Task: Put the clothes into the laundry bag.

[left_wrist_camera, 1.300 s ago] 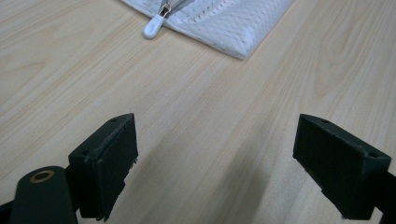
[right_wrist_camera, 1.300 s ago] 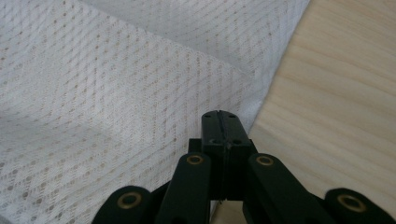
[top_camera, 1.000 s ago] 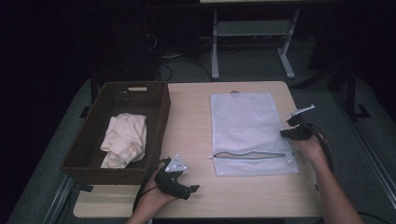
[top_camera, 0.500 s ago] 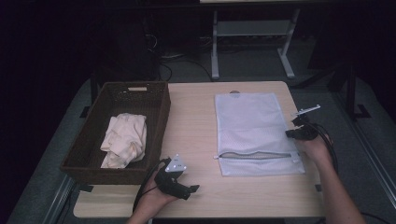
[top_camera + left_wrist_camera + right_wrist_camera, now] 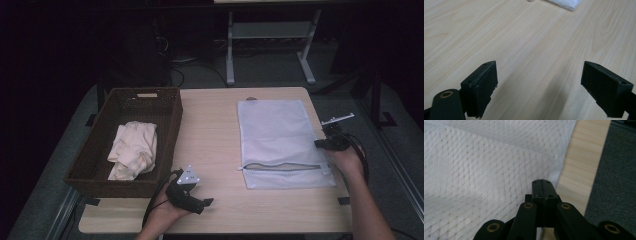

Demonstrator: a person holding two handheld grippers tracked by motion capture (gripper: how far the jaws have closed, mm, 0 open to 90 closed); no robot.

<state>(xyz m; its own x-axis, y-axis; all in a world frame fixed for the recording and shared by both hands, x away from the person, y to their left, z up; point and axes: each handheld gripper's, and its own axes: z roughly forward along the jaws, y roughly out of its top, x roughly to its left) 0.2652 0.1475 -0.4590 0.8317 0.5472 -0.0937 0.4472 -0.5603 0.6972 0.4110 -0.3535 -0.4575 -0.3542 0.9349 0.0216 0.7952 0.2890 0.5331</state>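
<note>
High view: one light wooden desk [image 5: 215, 125] carries one brown wicker basket [image 5: 97, 160] at its left and one white mesh bag [image 5: 280, 135] lying flat at its right. One cream cloth [image 5: 132, 150] lies crumpled in the basket. The bag has one zipper slit [image 5: 281, 166] across its near end, gaping slightly. Two grippers are in sight, one in each hand. The left gripper [image 5: 200, 204] rests low over the near edge of the desk, just in front of the basket's near corner and well apart from the bag. The right gripper [image 5: 320, 144] sits at the bag's right edge, a little beyond the zipper's end, with the forearm coming up along the desk's right side. Beyond the desk stands one grey metal frame [image 5: 270, 35] on a dark floor.

Left gripper view: the left gripper [image 5: 539, 87] has its two jaws standing wide apart with nothing between them, bare desk [image 5: 529, 45] below. One corner of the bag [image 5: 566, 3] shows at the top edge.

Right gripper view: the right gripper [image 5: 541, 182] has its two jaws pressed together, tips at the bag's [image 5: 486, 165] edge. The mesh lifts in a fold toward them, so they seem to pinch its hem, though the pinched cloth itself is hidden. A strip of desk [image 5: 579, 170] and grey floor [image 5: 614, 175] lie to the right.
</note>
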